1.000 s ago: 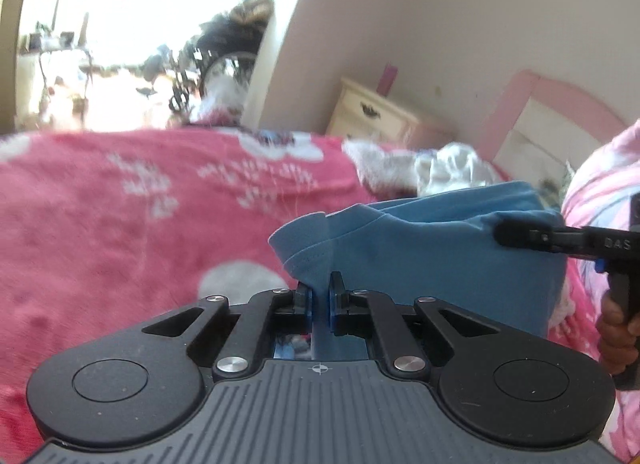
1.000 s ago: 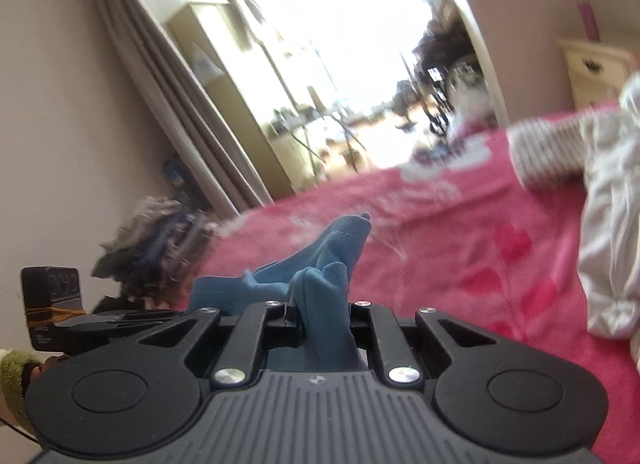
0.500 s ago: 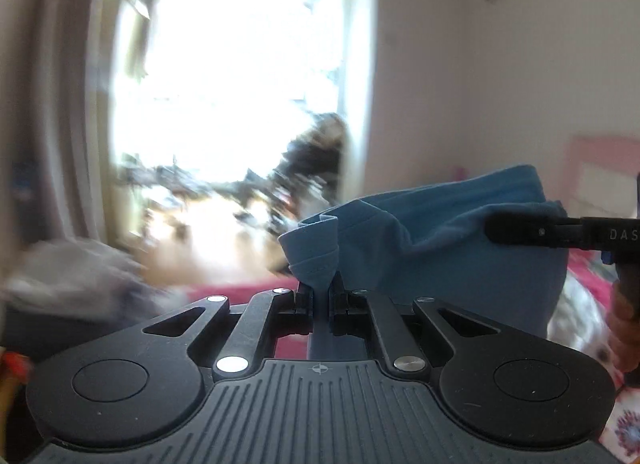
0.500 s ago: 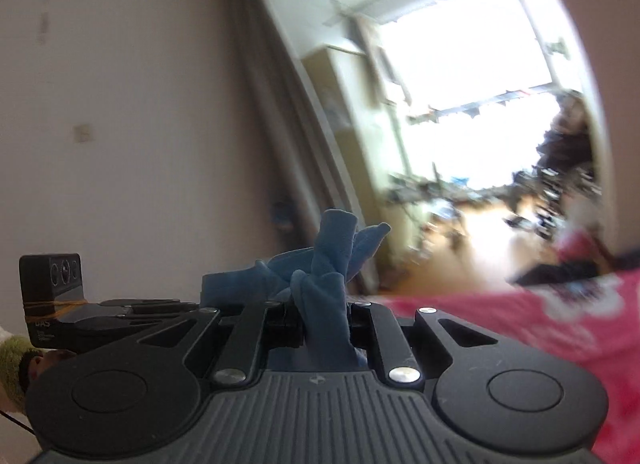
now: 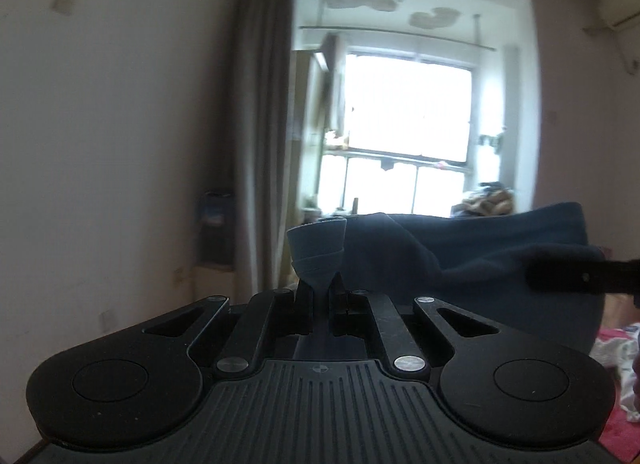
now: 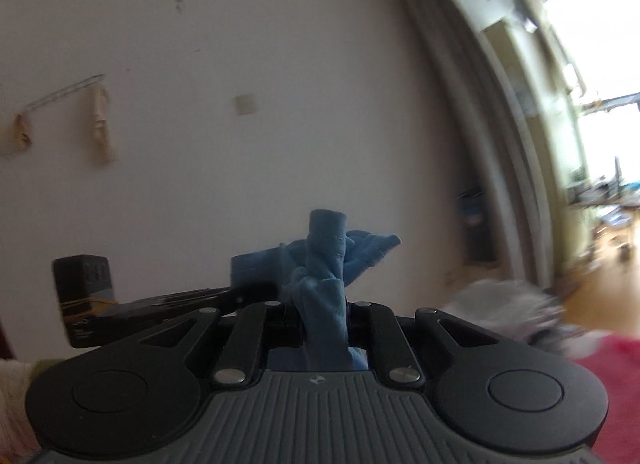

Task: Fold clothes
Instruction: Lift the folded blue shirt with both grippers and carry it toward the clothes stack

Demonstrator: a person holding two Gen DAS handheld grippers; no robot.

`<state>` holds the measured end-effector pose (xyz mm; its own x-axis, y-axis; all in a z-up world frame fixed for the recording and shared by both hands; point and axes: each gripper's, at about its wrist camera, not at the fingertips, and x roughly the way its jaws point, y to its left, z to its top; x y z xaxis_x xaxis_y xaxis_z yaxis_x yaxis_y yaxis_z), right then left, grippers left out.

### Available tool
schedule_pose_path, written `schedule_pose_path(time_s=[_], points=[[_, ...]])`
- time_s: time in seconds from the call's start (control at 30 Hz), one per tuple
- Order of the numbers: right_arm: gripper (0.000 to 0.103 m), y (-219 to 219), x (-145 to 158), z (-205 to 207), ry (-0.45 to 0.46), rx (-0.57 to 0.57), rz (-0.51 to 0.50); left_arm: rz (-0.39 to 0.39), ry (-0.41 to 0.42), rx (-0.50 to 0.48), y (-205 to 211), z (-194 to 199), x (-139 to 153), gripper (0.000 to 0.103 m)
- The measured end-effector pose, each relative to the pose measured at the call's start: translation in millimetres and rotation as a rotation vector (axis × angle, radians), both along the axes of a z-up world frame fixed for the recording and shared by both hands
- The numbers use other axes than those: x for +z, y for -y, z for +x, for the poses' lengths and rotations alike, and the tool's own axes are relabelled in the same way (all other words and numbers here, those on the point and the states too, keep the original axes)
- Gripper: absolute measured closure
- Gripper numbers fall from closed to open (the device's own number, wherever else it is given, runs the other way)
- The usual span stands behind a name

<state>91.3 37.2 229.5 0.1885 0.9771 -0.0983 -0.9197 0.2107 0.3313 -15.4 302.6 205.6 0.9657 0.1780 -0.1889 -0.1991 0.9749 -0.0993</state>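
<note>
While lifted: blue garment (image 5: pixel 460 260) spans lower centre to right.
Left gripper (image 5: pixel 320 296): clamped on its hem.
Right gripper (image 6: pixel 324 304): pinching a bunched corner.
Advice: keep both level — pull taut before laying down.

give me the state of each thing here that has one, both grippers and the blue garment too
left gripper: shut on the blue garment's edge
right gripper: shut on a bunched part of it
blue garment: lifted, held at two points, stretched between the grippers
curtain: drawn aside, window uncovered
</note>
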Motion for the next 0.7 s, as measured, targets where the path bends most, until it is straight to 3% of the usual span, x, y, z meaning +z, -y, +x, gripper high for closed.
schedule_pose_path(time_s=[0.17,0.33,0.5,0.7], points=[[0.09,-58,-29,-14,-0.098,0.078,-0.002,-0.071,-0.047,0.058,-37,-16,-24,0.099],[0.09,-89,-78,-17,-0.238,0.072,-0.031,-0.134,-0.071,0.053,-68,-25,-67,0.099],[0.09,-104,-133,-13,-0.327,0.011,-0.085,-0.197,-0.155,0.016,-80,6,-117,0.099],[0.09,-95,-165,14,-0.364,-0.093,-0.128,-0.2,-0.187,-0.042,-79,54,-129,0.099]])
